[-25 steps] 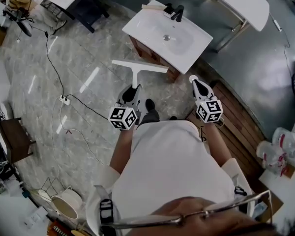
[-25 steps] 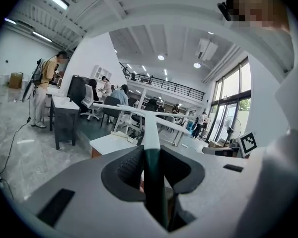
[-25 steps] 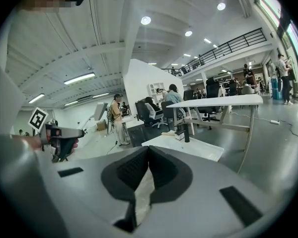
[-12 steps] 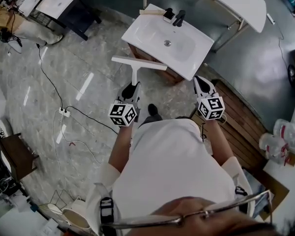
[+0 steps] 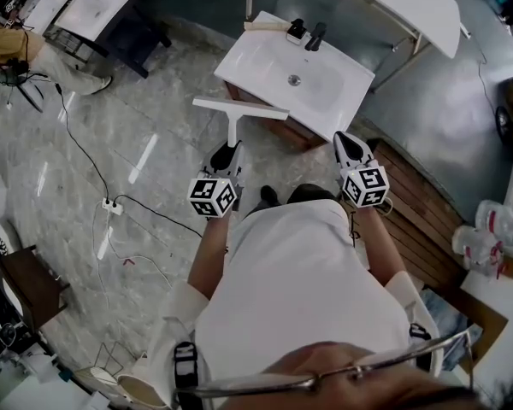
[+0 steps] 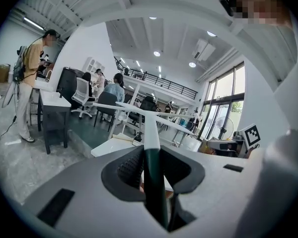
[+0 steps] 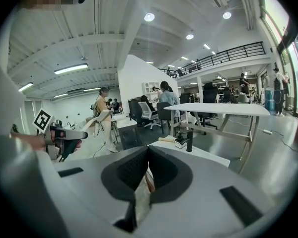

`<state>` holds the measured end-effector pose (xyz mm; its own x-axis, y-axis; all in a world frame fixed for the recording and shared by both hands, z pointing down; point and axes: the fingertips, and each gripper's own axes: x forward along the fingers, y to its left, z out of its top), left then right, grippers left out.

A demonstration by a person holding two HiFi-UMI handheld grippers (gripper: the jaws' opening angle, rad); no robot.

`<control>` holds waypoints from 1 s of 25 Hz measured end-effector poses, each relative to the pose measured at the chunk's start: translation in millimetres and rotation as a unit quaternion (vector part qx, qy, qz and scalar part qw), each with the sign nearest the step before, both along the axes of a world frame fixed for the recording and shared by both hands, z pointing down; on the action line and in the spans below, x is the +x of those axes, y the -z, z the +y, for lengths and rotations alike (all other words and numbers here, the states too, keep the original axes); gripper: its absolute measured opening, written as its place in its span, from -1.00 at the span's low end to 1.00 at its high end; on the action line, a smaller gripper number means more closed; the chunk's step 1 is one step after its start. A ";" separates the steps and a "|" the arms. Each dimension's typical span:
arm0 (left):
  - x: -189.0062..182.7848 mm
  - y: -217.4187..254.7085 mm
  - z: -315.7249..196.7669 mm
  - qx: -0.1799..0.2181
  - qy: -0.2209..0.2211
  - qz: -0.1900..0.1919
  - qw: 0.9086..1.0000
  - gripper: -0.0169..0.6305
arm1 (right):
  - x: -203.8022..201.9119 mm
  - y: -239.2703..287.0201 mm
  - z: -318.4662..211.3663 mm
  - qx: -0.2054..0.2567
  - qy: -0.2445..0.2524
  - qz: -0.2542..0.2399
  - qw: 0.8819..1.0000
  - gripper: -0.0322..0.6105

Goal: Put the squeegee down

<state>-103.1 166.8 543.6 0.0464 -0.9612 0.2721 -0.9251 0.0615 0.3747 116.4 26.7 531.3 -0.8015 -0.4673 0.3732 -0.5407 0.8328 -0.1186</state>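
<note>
Firmly pinching the squeegee [image 5: 239, 108] by its handle, dark at the grip and white beyond, in the jaws of the left gripper [image 5: 229, 154], holding it clear of the floor [image 5: 154, 126] just ahead of the body. Keeping the jaws of the right gripper [image 5: 345, 143] pressed together on nothing, roughly level with the left and well apart from the tool. Pointing the handle straight forward out of the left jaws, long axis running away from the body and ending in a white blade set crosswise, like the bar of a T. Aiming that blade at the near corner of the white sink counter [image 5: 244, 58], hanging near it and seemingly not touching. Leaving the setting-down plainly to the left hand, judging by the grip. Probably needing a short reach forward to bring the blade over the bare counter top beside the basin [image 5: 312, 79], stopping short of the black faucet [image 5: 315, 34] at the back edge.
</note>
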 end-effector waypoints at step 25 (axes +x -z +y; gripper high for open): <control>-29.2 -18.0 -108.4 -0.032 0.015 0.011 0.999 -0.66 | -31.8 -24.2 -116.8 -0.039 0.005 0.006 0.999 -0.89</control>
